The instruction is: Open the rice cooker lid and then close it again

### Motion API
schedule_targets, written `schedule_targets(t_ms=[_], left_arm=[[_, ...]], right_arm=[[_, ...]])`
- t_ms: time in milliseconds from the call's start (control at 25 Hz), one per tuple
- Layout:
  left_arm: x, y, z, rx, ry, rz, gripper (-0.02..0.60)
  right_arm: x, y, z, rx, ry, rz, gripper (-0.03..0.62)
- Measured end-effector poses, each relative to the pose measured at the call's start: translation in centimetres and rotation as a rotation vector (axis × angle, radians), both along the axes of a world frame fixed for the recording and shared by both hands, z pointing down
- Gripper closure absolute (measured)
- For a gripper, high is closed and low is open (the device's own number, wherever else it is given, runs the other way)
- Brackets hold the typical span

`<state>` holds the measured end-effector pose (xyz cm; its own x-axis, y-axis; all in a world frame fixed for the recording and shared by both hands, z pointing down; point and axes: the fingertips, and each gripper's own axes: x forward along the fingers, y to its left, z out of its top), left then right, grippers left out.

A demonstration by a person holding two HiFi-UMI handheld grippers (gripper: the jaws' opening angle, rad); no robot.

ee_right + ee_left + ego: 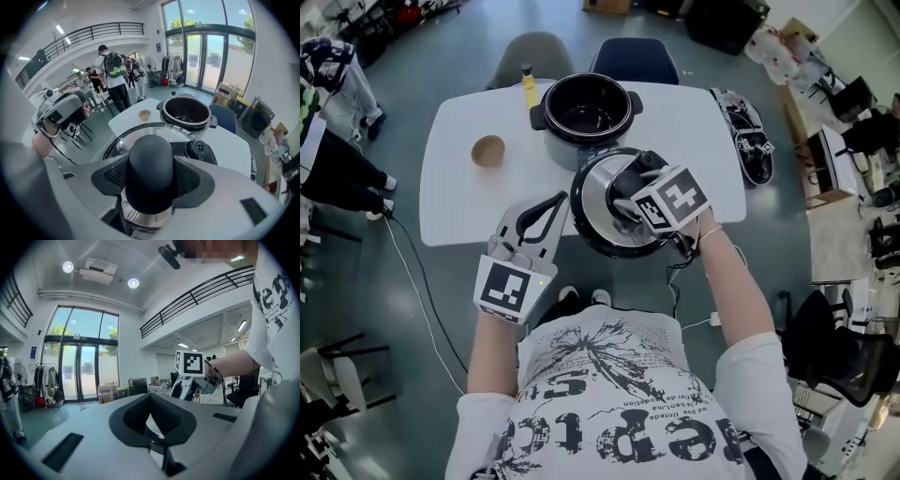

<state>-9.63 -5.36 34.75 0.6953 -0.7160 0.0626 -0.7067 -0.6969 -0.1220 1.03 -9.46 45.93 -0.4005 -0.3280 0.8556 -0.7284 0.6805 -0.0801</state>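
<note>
Fingers (193,180) on the right gripper (636,186) are clamped on the black knob (151,168) of the steel lid (595,206). So the lid's off, sitting just in front of the open rice cooker (565,150) at the white worktop (469,202) edge. Left gripper (555,204) is front-left of the rice cooker, its fingers (171,418) pinched together with nothing in them.

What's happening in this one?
A person works at a white table with a gripper in each hand. The right gripper is clamped on the black knob of the rice cooker's lid, holding the lid off the cooker, near the table's front edge. The cooker stands open behind it. The left gripper is beside the lid, jaws together and empty.
</note>
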Motion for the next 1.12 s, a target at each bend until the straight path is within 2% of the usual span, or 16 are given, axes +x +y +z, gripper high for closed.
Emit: schedule_targets(t_ms=[120,240,320,640,800,1120], left_arm=[[1.3,0.2,-0.1,0.002,0.001,-0.031,0.568],[2.4,-0.1,0.3,-0.031,-0.037,-0.058,0.568],[2.9,-0.7,0.3,-0.017,-0.031,-0.078,0.568],[3.9,-5.3,0.0,0.006,-0.012,-0.127,0.568],[3.2,-8.7,0.9,-0.033,-0.051,-0.138,0.568],[0.2,-16.9,-1.1,0.014,-0.002,-0.160,0.568]], right_arm=[[1.2,0.2,-0.1,-0.003,-0.005,-0.032,0.302],[2.1,-0.5,-0.2,0.004,-0.006,-0.060,0.302],[2.5,-1.3,-0.3,0.010,-0.008,-0.080,0.302],[2.9,-7.9,-2.3,0.052,-0.018,-0.111,0.301],[1.9,-11.7,-2.9,0.056,-0.016,-0.117,0.301],[-1.2,-20.6,-4.1,0.075,0.010,-0.119,0.301]])
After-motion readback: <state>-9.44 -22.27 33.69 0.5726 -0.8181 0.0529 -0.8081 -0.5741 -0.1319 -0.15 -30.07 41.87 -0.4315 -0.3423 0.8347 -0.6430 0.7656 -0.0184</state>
